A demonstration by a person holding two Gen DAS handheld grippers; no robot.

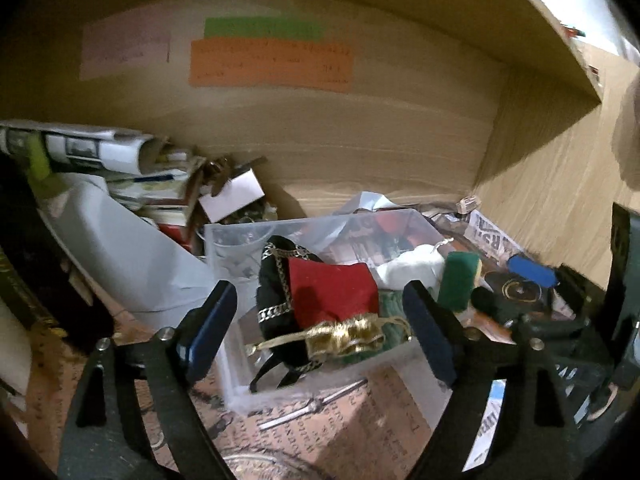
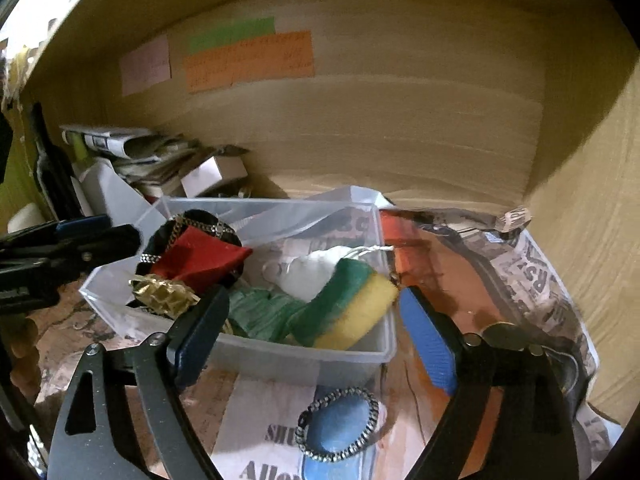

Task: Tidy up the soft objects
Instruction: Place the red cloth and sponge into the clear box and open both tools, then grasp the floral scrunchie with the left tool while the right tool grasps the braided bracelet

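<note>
A clear plastic bin stands on newspaper inside a wooden shelf. It holds a red pouch with a gold tie, a black chain-trimmed cloth, a green cloth, a white soft item and a green-and-yellow sponge. My left gripper is open, its fingers either side of the red pouch, empty. My right gripper is open and empty at the bin's front wall, near the sponge. The left gripper shows at the left of the right wrist view.
A blue oval item ringed by a chain lies on the newspaper in front of the bin. Rolled papers, books and a white box pile up at the back left. Coloured notes stick to the back wall. Small blue and black items lie to the right.
</note>
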